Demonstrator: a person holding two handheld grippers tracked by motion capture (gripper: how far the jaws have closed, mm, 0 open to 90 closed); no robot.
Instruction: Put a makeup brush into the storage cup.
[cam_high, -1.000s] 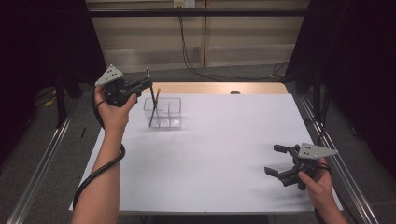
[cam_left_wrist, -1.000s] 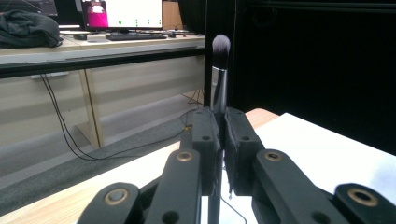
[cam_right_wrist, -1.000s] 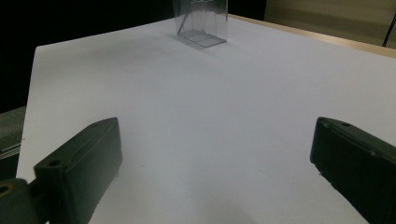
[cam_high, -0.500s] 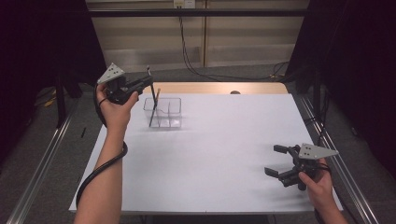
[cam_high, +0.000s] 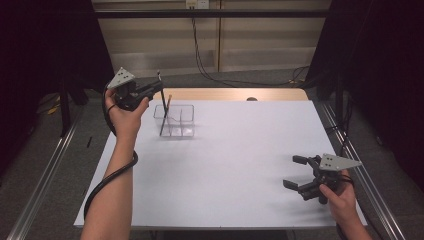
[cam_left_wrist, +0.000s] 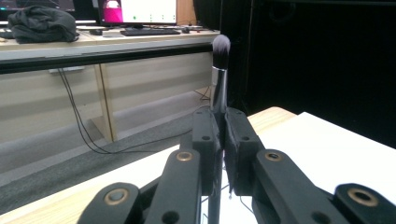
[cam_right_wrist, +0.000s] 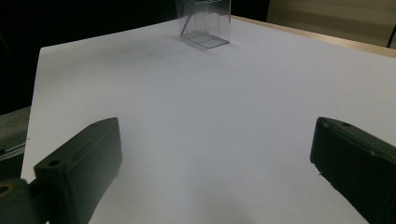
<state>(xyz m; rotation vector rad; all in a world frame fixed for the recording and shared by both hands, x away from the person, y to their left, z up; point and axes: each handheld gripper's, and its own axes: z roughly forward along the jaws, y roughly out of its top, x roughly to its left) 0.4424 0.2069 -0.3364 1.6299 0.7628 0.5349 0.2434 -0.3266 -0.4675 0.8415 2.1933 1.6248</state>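
since the earlier frame the left claw (cam_high: 159, 88) has shifted slightly toward the far left corner of the surface (cam_high: 235, 165), carrying the makeup brush (cam_high: 162, 105) with it; the right claw (cam_high: 296, 172) has stayed in place.

left claw: held in the person's left hand (cam_high: 125, 117) above the far left part of the surface, jaws closed on the dark handle of the makeup brush. in the left gripper view the two black jaws clamp the handle (cam_left_wrist: 219, 100) between them, and the brush stands close to upright, its soft dark bristle head (cam_left_wrist: 221, 46) uppermost above a silver ferrule. in the high view the lower end of the handle reaches down into the clear organizer (cam_high: 175, 121).

clear organizer: a transparent box with compartments, standing near the far left corner of the surface. a second, orange-brown stick (cam_high: 167, 106) leans inside it, just beside the brush handle; which compartment each occupies cannot be told.

right claw: held in the person's right hand (cam_high: 337, 197) near the near right corner of the surface, jaws spread wide with nothing between them. in the right gripper view the bare white surface lies between the two jaws, and the clear organizer (cam_right_wrist: 204, 23) stands well apart toward the far edge.
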